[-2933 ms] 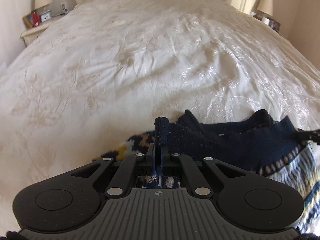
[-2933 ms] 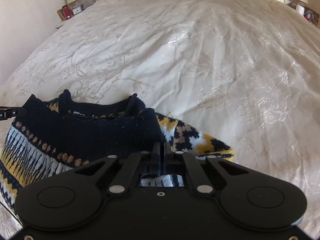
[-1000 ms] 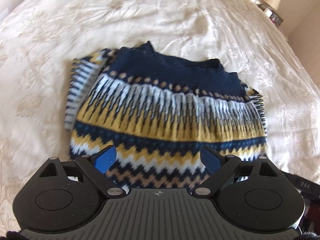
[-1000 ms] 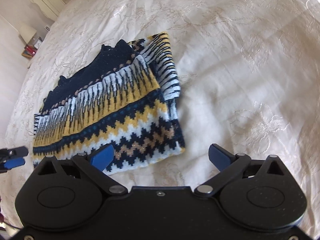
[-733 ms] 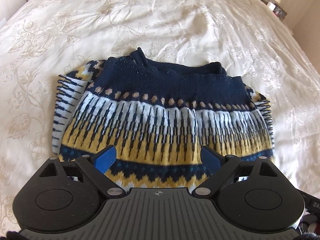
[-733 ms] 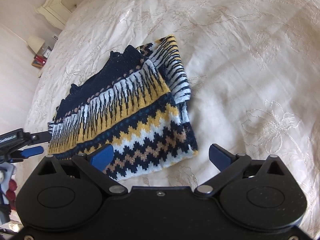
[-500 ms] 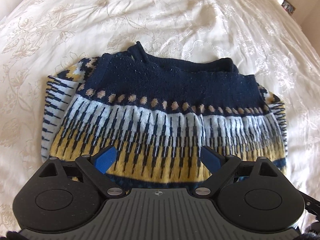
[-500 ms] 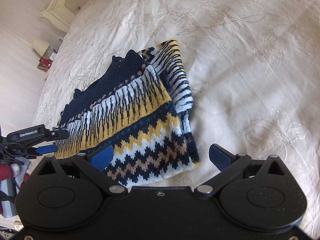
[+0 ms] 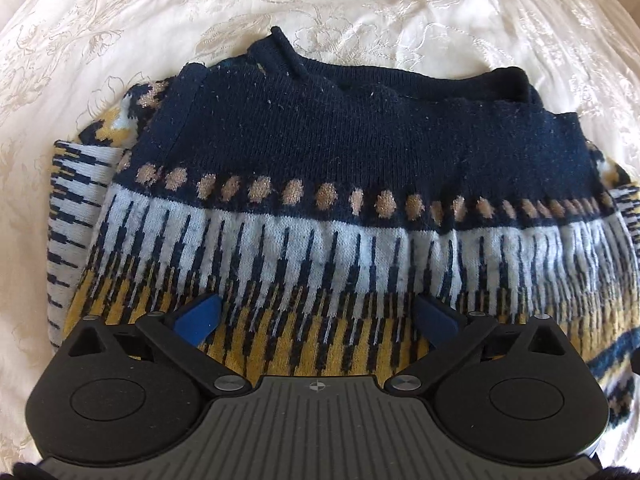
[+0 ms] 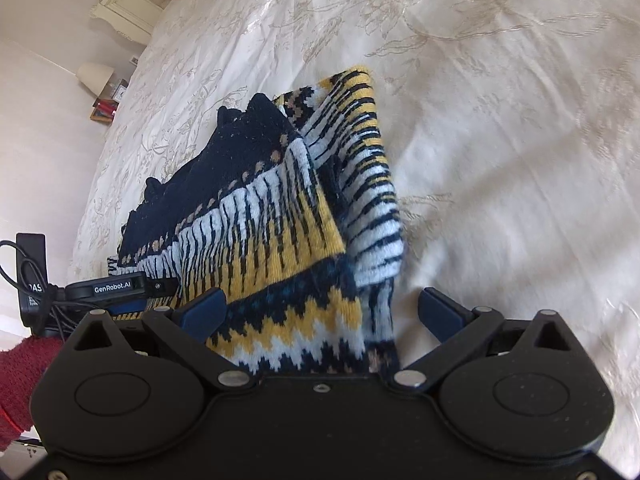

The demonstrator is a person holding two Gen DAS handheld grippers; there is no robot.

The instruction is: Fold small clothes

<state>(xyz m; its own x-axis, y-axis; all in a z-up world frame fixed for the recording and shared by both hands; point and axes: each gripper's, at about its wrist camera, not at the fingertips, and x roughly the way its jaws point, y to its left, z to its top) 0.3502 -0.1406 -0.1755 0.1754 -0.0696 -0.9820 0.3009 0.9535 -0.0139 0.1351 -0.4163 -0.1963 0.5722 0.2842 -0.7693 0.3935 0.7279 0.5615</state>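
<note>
A small knitted sweater (image 9: pixel 340 184), navy at the neck with white, yellow and tan bands, lies folded flat on the cream bedspread (image 9: pixel 360 12). Its sleeves are tucked in at both sides. My left gripper (image 9: pixel 316 318) is open and empty, low over the yellow band near the sweater's middle. My right gripper (image 10: pixel 320 310) is open and empty, straddling the sweater's zigzag hem (image 10: pixel 296 332) at its right corner. The sweater also shows in the right wrist view (image 10: pixel 256 216). The left gripper's body shows in the right wrist view (image 10: pixel 104 290) at the sweater's far left edge.
The embroidered cream bedspread (image 10: pixel 500 120) spreads all round the sweater. A cream tufted headboard (image 10: pixel 128 4) and a bedside table with a lamp (image 10: pixel 94 76) stand at the far end. A red sleeve (image 10: pixel 24 376) shows at the lower left of the right wrist view.
Both grippers let go of the sweater's shoulders, opened, and have since moved closer and lower over it. The sweater now lies flat, folded.
</note>
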